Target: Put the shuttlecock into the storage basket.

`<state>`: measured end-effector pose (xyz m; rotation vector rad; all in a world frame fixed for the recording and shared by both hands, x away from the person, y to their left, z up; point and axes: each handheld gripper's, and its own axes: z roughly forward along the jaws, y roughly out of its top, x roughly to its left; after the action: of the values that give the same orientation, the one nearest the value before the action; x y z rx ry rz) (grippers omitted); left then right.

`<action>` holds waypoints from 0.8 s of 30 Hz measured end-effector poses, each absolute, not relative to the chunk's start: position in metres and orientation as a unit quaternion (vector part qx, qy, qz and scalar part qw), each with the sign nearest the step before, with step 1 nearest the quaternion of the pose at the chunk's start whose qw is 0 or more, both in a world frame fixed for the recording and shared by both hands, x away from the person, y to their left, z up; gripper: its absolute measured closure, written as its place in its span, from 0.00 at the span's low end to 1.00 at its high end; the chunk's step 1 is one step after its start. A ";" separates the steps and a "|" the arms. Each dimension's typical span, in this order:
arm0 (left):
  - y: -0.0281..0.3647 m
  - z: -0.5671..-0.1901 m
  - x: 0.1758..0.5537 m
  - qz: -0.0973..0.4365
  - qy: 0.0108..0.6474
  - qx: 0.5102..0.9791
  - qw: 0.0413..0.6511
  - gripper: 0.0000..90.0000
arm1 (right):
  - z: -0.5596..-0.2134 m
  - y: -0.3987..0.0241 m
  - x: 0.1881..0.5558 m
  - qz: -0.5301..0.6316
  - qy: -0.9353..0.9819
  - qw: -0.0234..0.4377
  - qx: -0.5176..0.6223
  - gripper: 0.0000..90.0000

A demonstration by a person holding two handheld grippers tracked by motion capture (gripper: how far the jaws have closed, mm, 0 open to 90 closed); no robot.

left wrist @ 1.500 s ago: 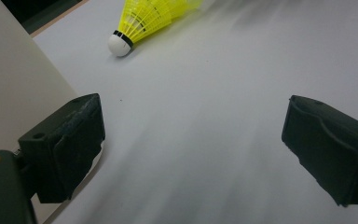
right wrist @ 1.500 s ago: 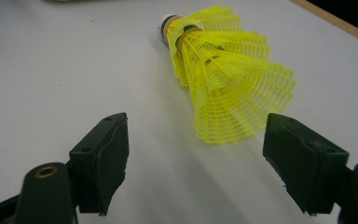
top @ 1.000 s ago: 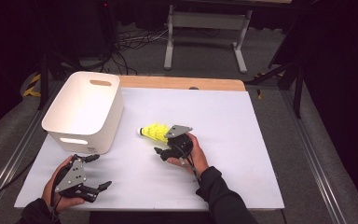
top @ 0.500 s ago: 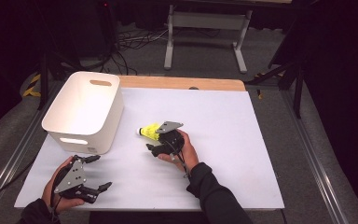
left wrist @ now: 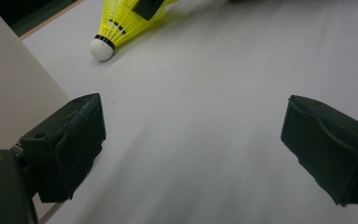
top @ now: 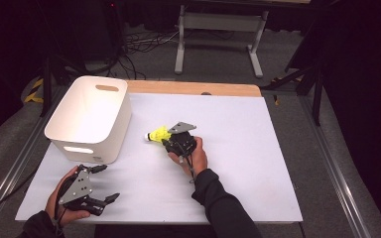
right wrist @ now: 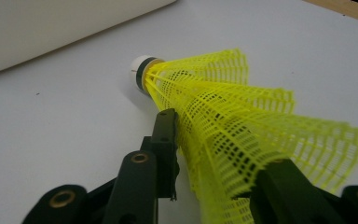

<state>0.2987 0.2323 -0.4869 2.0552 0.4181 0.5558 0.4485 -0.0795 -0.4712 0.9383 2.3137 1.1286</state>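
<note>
While my right gripper [top: 171, 140] sits near the middle of the white tabletop [top: 258, 148], its jaws have just been closing and now pinch the yellow mesh skirt of a shuttlecock [top: 157, 134]. Seen along the right gripper view, the skirt [right wrist: 242, 135] is squeezed between both black jaws, crumpled where they press, and the white cork tip points away from me toward the white plastic bin [top: 90, 116]. Shuttlecock lies just beside the bin's right wall, cork not touching it, as far as I can tell. Bin stands at the tabletop's far left corner, handle slots in its end walls. My left gripper [top: 104, 184] rests by the near left corner, jaws spread wide with nothing between them, bare tabletop showing through the gap in the left gripper view.
</note>
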 end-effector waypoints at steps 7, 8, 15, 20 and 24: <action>0.232 -0.487 0.298 0.229 0.169 0.837 0.467 0.08 | -0.470 -0.074 0.458 0.398 0.825 0.214 0.339 0.89; 0.232 -0.487 0.298 0.228 0.169 0.837 0.467 0.08 | -0.470 -0.073 0.458 0.396 0.825 0.220 0.339 0.89; 0.233 -0.487 0.298 0.230 0.169 0.837 0.467 0.08 | -0.465 -0.075 0.455 0.416 0.818 0.218 0.331 0.89; 0.232 -0.487 0.298 0.231 0.169 0.838 0.465 0.08 | -0.456 -0.078 0.445 0.441 0.808 0.222 0.322 0.89; 0.232 -0.488 0.297 0.230 0.172 0.837 0.466 0.08 | -0.454 -0.081 0.441 0.446 0.806 0.223 0.320 0.89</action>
<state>0.2974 0.2323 -0.4875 2.0556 0.4211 0.5648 0.4413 -0.0813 -0.4545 0.8841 2.2258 1.2311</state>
